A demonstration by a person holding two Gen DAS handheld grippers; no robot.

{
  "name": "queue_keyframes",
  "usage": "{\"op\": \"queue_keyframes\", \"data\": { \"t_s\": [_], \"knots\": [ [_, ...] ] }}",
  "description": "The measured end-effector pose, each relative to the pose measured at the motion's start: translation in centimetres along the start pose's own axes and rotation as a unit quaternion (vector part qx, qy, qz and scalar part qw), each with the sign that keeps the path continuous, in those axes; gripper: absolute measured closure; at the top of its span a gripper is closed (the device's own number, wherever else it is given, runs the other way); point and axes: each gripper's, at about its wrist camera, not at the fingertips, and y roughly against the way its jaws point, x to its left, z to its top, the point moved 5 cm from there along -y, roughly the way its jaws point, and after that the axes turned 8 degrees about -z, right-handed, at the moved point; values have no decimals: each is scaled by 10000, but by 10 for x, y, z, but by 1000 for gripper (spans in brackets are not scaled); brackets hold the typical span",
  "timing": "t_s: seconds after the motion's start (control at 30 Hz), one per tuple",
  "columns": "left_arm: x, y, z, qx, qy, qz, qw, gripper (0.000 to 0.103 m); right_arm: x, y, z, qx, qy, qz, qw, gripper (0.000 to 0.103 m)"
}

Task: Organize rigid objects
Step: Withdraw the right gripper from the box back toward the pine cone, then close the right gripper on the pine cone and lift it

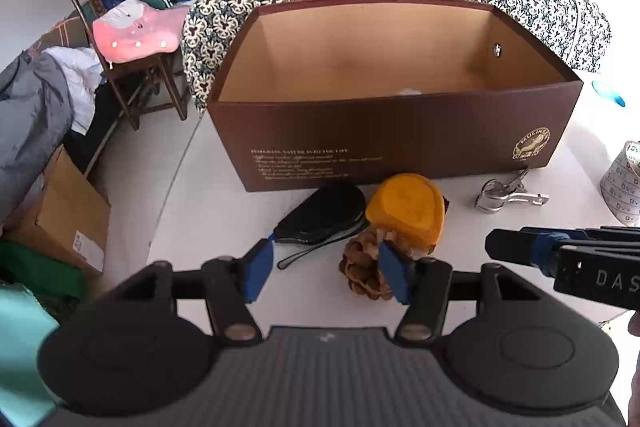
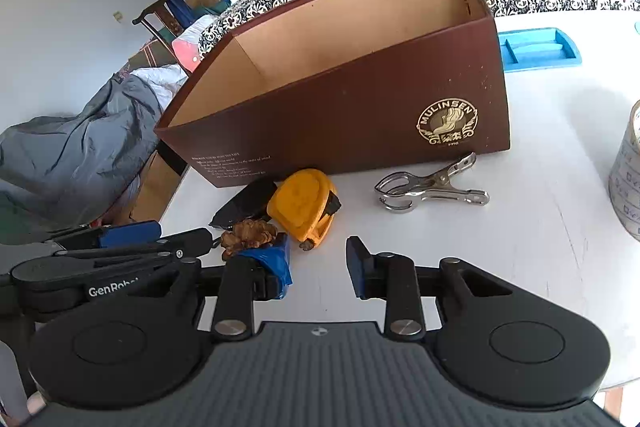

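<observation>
Nearest, the left gripper hangs with jaws spread and empty, its right pad over the brown pine cone on the white table. That cone lies just ahead and slightly right of the gap, so I judge this hand better placed than the right gripper, also agape and empty, which has the cone off to its left. Beyond sit the yellow tape measure, a black case and a metal clip. Farthest stands the open brown box.
</observation>
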Motion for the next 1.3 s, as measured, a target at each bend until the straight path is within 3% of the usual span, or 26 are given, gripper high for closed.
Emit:
{"op": "queue_keyframes", "data": {
  "t_s": [0.53, 0.97, 1.3],
  "knots": [
    [4, -14, -6, 150, 24, -307, 9994, 42, -2, -11, 3, 176, -291, 282, 9990, 88],
    [4, -19, -14, -69, 21, -1129, 9936, 41, -5, -20, 11, 229, -609, 755, 9950, 86],
    [1, -38, -15, 176, 93, -1445, 9893, 41, 8, -32, 10, 532, -542, 1020, 9919, 85]
  ]
}}
